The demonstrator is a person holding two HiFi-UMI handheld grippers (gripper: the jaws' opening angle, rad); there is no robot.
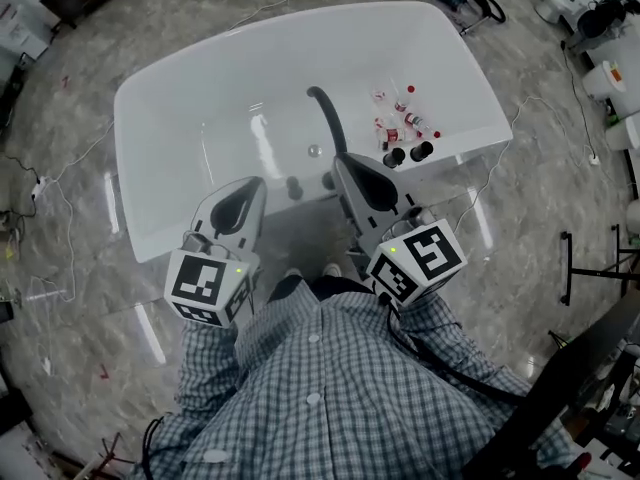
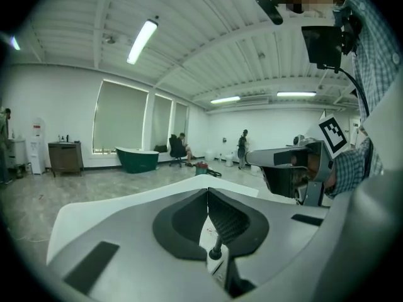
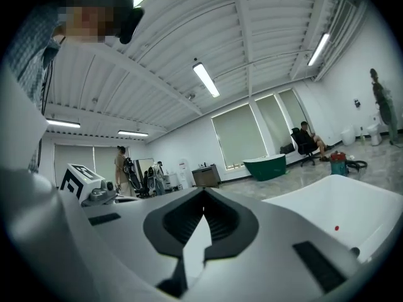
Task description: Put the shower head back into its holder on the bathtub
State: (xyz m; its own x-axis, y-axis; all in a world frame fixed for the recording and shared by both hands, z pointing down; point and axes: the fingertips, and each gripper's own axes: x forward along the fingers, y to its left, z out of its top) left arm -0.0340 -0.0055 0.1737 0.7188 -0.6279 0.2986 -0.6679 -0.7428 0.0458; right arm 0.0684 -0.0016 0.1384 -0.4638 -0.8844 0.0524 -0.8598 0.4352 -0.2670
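A white bathtub [image 1: 200,78] stands in front of me in the head view. A black curved piece [image 1: 324,116], apparently the shower head, reaches over the basin from the near rim, beside two black knobs [image 1: 408,153]. Whether it sits in a holder I cannot tell. My left gripper [image 1: 256,182] hangs above the near rim, shut with nothing between its jaws. My right gripper [image 1: 340,159] is just this side of the black piece and apart from it, its tips also together and empty. One black knob [image 2: 216,253] shows below the left gripper [image 2: 208,190]. The right gripper [image 3: 203,197] points over the tub [image 3: 352,200].
Several small red-and-white bottles [image 1: 402,116] stand on the tub rim by the knobs. Cables [image 1: 50,193] trail across the marble floor at left. A black stand [image 1: 590,268] is at right. A green tub [image 2: 136,158] and other people are far across the room.
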